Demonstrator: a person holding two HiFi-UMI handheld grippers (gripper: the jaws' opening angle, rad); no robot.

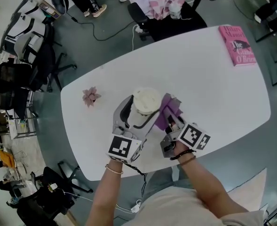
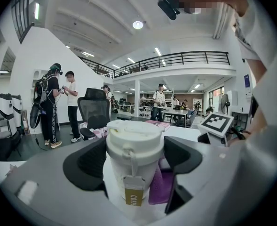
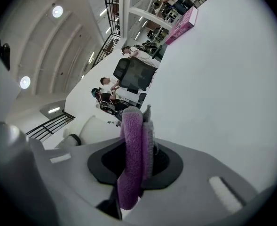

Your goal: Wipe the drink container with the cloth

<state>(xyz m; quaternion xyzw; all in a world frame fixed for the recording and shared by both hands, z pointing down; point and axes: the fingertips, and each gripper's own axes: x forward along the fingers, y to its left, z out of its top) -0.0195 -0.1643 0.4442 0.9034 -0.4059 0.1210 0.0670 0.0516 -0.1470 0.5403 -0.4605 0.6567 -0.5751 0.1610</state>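
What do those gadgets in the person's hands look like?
The left gripper and right gripper have pale grey bodies with two black padded jaws. Each carries a cube printed with black-and-white square markers. The person wears a thin bracelet on the left wrist, dark bands on the right, and a light top.

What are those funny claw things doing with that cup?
A person is holding a gripper in each hand over a white table. The left gripper has its jaws closed around a white cup with a lid, keeping it upright on the table. The right gripper pinches a folded purple cloth and holds it right beside the cup, apparently against its side, for wiping. A pink book lies at the table's far end.
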